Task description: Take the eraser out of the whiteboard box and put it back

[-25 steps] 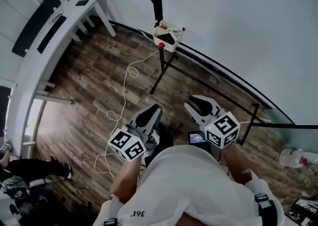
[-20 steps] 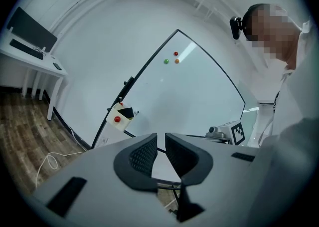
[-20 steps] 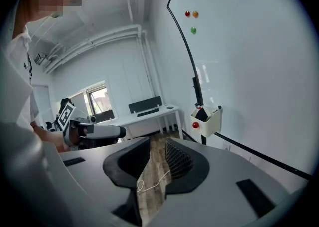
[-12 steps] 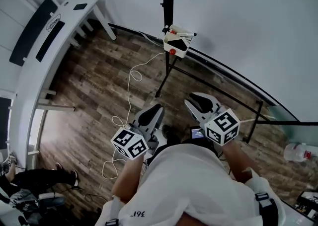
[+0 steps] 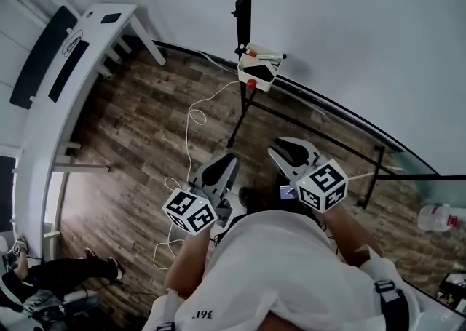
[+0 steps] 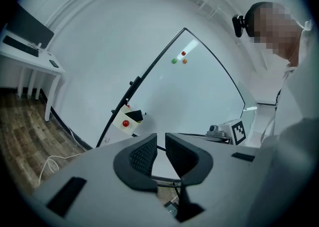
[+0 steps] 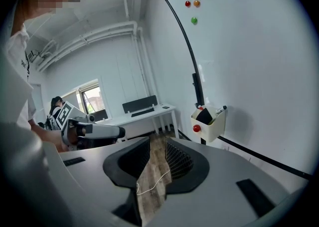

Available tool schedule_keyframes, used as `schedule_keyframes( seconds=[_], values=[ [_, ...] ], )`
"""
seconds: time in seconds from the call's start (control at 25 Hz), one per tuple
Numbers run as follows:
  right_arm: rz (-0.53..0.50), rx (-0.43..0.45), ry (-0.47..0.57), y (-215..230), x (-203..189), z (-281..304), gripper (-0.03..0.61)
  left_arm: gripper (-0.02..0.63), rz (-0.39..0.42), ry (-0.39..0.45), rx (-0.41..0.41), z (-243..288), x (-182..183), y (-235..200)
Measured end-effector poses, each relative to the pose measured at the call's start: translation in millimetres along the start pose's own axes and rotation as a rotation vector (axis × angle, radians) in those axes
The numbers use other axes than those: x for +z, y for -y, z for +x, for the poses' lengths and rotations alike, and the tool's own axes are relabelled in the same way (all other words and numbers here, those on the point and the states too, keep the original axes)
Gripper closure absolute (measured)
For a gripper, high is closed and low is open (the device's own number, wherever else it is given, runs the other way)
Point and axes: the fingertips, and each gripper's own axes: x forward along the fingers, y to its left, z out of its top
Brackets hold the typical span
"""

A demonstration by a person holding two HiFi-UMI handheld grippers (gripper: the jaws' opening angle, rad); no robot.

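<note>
The whiteboard box (image 5: 258, 73) is a small white tray on the board's stand, with a red magnet (image 5: 251, 84) on its front. The black eraser (image 5: 261, 70) stands in it beside a marker (image 7: 220, 110). In the left gripper view the box (image 6: 128, 120) and eraser (image 6: 135, 116) lie well ahead, up and to the left of the jaws. In the right gripper view the box (image 7: 208, 124) is ahead to the right. My left gripper (image 5: 220, 164) and right gripper (image 5: 291, 149) are held side by side over the floor, short of the box. Both are open with a narrow gap and hold nothing.
The whiteboard (image 5: 349, 24) fills the upper right, on black stand legs (image 5: 239, 117). A white cable (image 5: 191, 115) loops across the wood floor. A white desk (image 5: 65, 68) stands at the left. A plastic bottle (image 5: 437, 217) lies at the right, and a person's legs (image 5: 44, 278) show at bottom left.
Both grippers have moved forward together toward the whiteboard, and the box now shows nearer and a little lower in the head view. The gaps between the jaws look the same.
</note>
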Motion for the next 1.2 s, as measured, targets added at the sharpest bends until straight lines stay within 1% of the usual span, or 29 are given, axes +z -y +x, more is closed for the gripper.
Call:
schedule_keyframes(
  seconds=[0.12, 0.36, 0.48, 0.96, 1.2],
  values=[
    [-0.006, 0.008, -0.007, 7, 0, 2, 0.482, 0.572, 0.008, 0.008, 0.011, 8, 2, -3],
    [-0.020, 0.021, -0.023, 28, 2, 0, 0.482, 0.572, -0.004, 0.015, 0.022, 28, 2, 3],
    [-0.031, 0.022, -0.023, 38, 7, -2, 0.482, 0.550, -0.010, 0.022, 0.034, 37, 5, 6],
    [-0.052, 0.033, -0.042, 61, 9, -3, 0.479, 0.549, 0.001, 0.017, 0.052, 57, 3, 6],
    [-0.089, 0.019, -0.032, 73, 24, 2, 0.479, 0.549, 0.037, 0.016, 0.048, 68, 14, 1]
  ],
)
